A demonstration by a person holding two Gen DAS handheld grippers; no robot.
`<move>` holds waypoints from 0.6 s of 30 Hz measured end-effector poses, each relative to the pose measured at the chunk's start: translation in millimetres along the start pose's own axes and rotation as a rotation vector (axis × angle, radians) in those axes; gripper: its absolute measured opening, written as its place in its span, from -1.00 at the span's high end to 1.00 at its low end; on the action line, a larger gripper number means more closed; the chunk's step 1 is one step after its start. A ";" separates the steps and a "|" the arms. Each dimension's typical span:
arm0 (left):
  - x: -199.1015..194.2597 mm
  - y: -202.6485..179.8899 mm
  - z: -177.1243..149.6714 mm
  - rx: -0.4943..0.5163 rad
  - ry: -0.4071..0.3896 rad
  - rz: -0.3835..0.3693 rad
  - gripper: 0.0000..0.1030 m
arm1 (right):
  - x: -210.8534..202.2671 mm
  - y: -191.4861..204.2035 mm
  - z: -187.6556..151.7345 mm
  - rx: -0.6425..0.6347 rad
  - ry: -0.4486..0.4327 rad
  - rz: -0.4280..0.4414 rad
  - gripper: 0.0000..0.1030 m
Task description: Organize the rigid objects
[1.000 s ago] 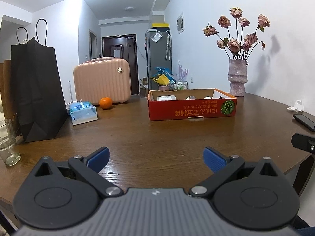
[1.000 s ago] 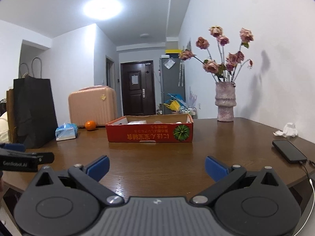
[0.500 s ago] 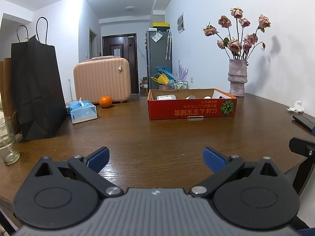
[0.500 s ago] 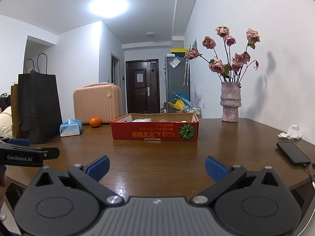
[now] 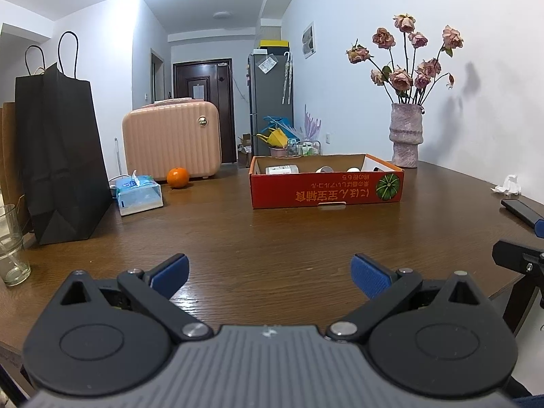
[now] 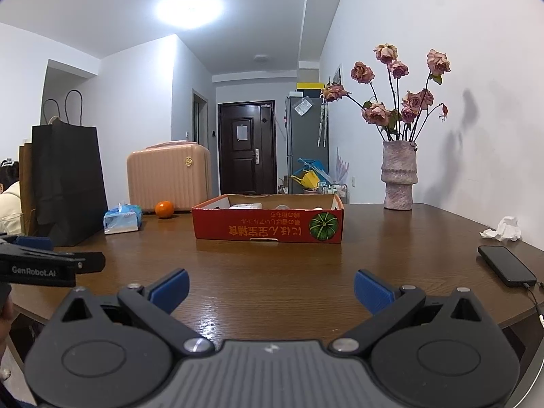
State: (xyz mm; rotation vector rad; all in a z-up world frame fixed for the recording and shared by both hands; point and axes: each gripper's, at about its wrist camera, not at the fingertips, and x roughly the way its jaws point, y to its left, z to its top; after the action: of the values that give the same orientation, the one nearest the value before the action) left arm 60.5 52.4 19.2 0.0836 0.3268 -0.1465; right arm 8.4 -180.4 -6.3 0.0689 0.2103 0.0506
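Both the left gripper [image 5: 268, 272] and right gripper [image 6: 270, 287] gaped wide, empty; left of the red box [image 5: 326, 192] sat an orange [image 5: 177, 177], a tissue pack [image 5: 138, 195] and a black bag [image 5: 59, 156]; the box's contents were hard to make out.

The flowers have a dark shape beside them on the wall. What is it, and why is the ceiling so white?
Left wrist view: the flowers cast a grey shadow on the wall. Right wrist view: the ceiling lamp glares into a white blur, and the walls bend at the lens edges.
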 end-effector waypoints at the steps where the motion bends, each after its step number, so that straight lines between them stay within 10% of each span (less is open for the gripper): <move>1: 0.2 -0.4 0.5 0.003 0.000 0.000 -1.00 | -0.1 0.1 -0.1 0.000 -0.001 0.000 -1.00; 18: 1.8 -5.5 0.3 0.012 0.009 -0.005 -1.00 | 0.1 1.2 -0.5 -0.005 0.002 0.002 -1.00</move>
State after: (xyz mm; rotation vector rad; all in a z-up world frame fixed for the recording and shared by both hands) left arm 61.5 46.7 18.5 0.0954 0.3349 -0.1535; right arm 8.4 -179.1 -6.7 0.0637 0.2124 0.0535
